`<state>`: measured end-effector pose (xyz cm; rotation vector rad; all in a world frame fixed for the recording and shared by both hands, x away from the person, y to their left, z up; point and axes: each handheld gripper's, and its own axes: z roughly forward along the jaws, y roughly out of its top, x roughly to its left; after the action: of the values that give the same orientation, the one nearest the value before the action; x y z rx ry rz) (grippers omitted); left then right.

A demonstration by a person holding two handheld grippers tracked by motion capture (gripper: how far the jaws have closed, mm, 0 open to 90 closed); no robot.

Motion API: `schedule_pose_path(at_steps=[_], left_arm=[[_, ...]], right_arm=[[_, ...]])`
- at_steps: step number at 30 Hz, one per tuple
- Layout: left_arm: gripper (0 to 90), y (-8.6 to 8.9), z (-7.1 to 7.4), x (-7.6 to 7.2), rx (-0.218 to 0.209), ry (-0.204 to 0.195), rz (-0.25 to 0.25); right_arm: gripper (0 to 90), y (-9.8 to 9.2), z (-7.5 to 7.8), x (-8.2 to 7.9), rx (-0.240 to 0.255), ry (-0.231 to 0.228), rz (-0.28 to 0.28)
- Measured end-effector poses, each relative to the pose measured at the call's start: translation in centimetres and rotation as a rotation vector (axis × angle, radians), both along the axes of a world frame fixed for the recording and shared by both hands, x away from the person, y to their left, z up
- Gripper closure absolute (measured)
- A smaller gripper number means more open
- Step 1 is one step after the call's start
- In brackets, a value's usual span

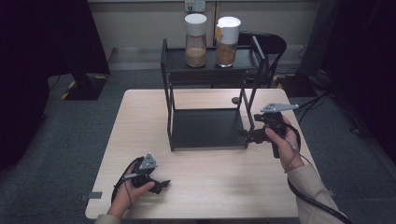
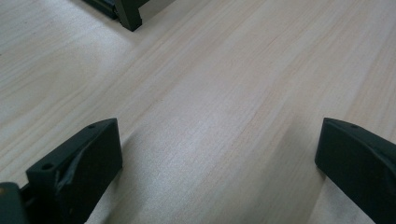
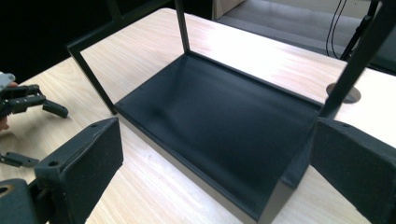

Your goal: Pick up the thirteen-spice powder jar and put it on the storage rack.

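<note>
A black two-tier metal rack [image 1: 210,128] stands on the middle of the wooden table [image 1: 210,186]. Its top shelf carries two clear jars with white lids and brown contents: one on the left [image 1: 195,41], one on the right [image 1: 227,42]. The lower shelf [image 3: 219,121] is bare. My right gripper [image 1: 246,136] is at the rack's front right corner, open, with that shelf corner in front of its jaws [image 3: 215,158]. My left gripper [image 1: 161,185] rests low near the table's front left, open over bare wood [image 2: 219,158], with nothing between its jaws.
A rack foot [image 2: 128,16] stands ahead of the left gripper. A round dark grommet [image 1: 236,100] sits in the table behind the rack. Beyond the far edge stand a chair [image 1: 273,44] and dark stands on grey carpet. Bare wood stretches between the two hands.
</note>
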<state>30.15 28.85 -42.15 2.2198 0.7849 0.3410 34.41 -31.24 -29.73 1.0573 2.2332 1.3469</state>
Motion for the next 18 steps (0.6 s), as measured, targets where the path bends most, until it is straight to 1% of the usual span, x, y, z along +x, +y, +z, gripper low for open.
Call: schedule_pose_path(at_steps=[7, 18], left_arm=[[0.0, 0.0, 0.0, 0.0, 0.000, 0.000, 0.000], [0.0, 0.0, 0.0, 0.0, 0.000, 0.000, 0.000]], right_arm=[[1.7, -0.8, -1.5, -0.7, -0.001, 0.006, -0.006], [1.6, -1.8, -3.8, -1.5, -0.001, 0.031, -0.024]])
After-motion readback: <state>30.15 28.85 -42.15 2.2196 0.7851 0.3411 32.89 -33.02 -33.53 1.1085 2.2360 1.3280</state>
